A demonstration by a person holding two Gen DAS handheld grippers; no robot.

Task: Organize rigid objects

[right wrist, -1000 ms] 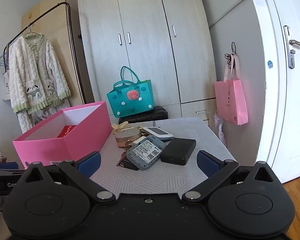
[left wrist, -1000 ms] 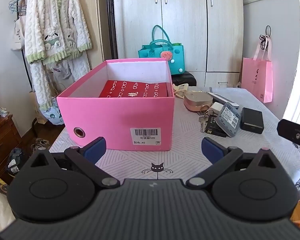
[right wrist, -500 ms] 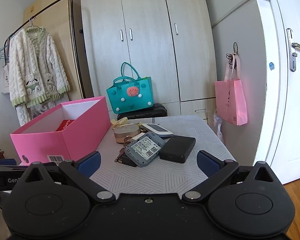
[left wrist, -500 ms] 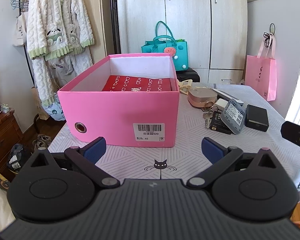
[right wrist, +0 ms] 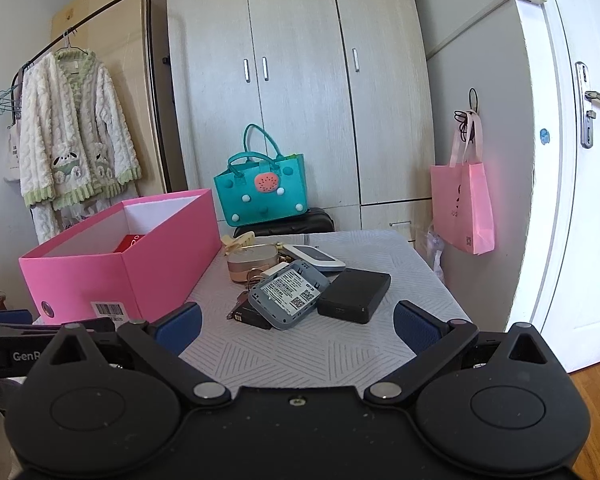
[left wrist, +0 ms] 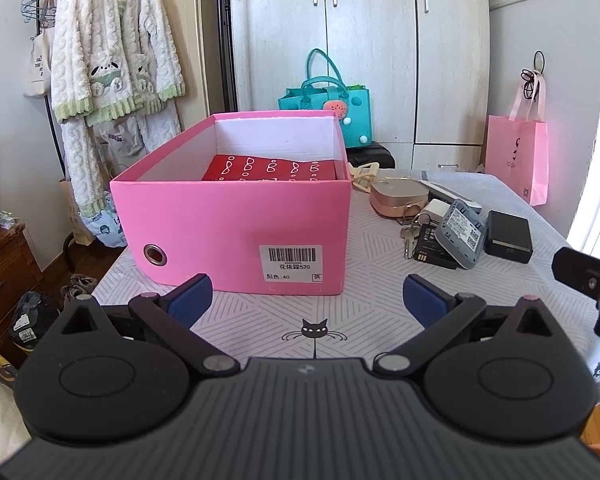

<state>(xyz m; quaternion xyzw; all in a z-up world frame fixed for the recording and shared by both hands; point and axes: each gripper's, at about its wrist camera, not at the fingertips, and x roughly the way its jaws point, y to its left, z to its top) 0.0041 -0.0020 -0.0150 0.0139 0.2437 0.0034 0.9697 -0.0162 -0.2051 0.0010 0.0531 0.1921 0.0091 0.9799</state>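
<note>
now | both my claws [left wrist: 306,292] [right wrist: 296,322] wide, empty | pile [right wrist: 296,292] right of box [left wrist: 236,216] | right claw nearer

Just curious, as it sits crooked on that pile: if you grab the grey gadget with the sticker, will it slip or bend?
The grey gadget looks like a stiff plastic shell, so it likely won't bend. It leans on the black battery, so a push may slide it off. Its smooth sides could be slippery.

Box [left wrist: 236,224] left on table [left wrist: 372,312], gadget pile [left wrist: 456,228] right
</note>
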